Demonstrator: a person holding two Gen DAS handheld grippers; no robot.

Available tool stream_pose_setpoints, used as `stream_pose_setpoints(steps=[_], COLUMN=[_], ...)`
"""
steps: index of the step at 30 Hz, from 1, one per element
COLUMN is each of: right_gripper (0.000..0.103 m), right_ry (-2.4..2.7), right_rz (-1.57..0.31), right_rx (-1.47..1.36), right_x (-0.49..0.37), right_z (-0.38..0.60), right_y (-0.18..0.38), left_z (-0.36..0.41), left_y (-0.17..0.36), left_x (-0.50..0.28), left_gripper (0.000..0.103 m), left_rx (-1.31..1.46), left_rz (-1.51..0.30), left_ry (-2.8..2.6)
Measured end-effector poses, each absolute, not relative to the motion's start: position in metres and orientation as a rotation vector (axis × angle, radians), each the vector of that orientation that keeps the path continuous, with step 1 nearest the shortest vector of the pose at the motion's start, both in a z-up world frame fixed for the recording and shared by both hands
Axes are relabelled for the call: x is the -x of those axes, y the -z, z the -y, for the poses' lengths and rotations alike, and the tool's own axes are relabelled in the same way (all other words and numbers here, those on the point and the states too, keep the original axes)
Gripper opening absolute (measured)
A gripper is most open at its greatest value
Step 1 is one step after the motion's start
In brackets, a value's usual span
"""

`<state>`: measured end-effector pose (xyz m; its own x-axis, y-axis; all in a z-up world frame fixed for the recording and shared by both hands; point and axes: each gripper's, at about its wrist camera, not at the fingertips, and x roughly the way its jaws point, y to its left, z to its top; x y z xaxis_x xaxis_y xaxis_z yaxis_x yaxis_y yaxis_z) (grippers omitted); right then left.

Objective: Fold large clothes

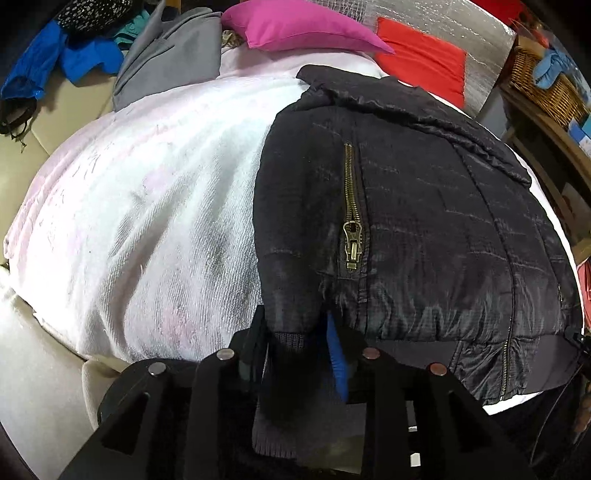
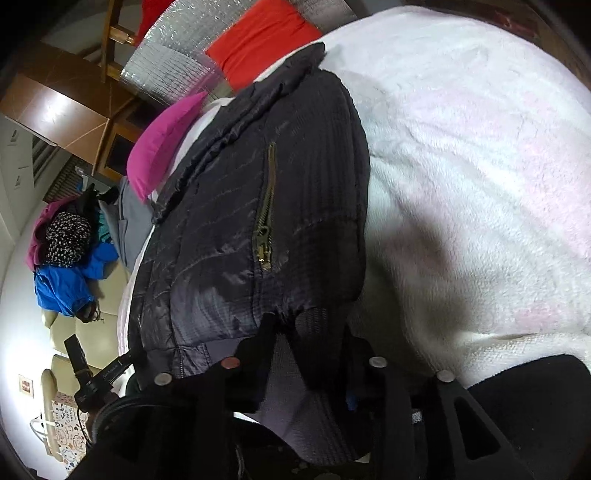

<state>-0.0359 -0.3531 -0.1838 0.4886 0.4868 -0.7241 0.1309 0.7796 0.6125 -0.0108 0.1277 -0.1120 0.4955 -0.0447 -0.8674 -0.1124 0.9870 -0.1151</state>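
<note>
A black quilted jacket (image 1: 424, 221) with a brass pocket zipper (image 1: 352, 210) lies folded lengthwise on a white fleece blanket (image 1: 147, 221). My left gripper (image 1: 295, 343) is shut on the jacket's ribbed hem corner at the near left edge. In the right wrist view the same jacket (image 2: 240, 221) lies on the blanket (image 2: 480, 166). My right gripper (image 2: 310, 343) is shut on the ribbed hem at the jacket's near right corner. The hem cloth drapes between both sets of jaws and hides the pads.
A pink pillow (image 1: 295, 26) and a red cushion (image 1: 424, 62) lie at the far end. Grey cloth (image 1: 166, 66) and a blue garment (image 1: 55, 62) lie on the beige sofa at far left. A wicker basket (image 1: 546, 81) stands at right.
</note>
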Motion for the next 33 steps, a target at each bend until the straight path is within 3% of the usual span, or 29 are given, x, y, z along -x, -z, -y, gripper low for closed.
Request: stream_pose_setpoints(steps=[1, 3, 9, 12, 18, 33], right_gripper=[0.037, 0.018, 0.011, 0.01, 0.01, 0.01], right_ry=[-0.237, -0.259, -0.347, -0.381, -0.36, -0.385], right_rz=[-1.064, -1.056, -0.971, -0.938, -0.993, -0.96], right_rx=[-0.678, -0.679, -0.746, -0.764, -0.822, -0.827], right_x=[0.035, 0.037, 0.048, 0.054, 0.056, 0.066], right_z=[0.354, 0.353, 0.362, 0.364, 0.366, 0.377], right_y=[0.186, 0.185, 0.155, 0.14, 0.172, 0.166], left_z=[-0.128, -0.131, -0.146, -0.15, -0.146, -0.156], left_y=[0.112, 0.109, 0.079, 0.059, 0.084, 0.079], left_x=[0.01, 0.009, 0.029, 0.037, 0.035, 0.043], left_gripper=[0.03, 0.019, 0.016, 0.016, 0.016, 0.016], left_rx=[0.162, 0.166, 0.26, 0.252, 0.252, 0.277], left_rz=[-1.053, -1.05, -0.975, -0.922, -0.995, -0.995], left_ry=[-0.038, -0.026, 0.031, 0.039, 0.027, 0.046])
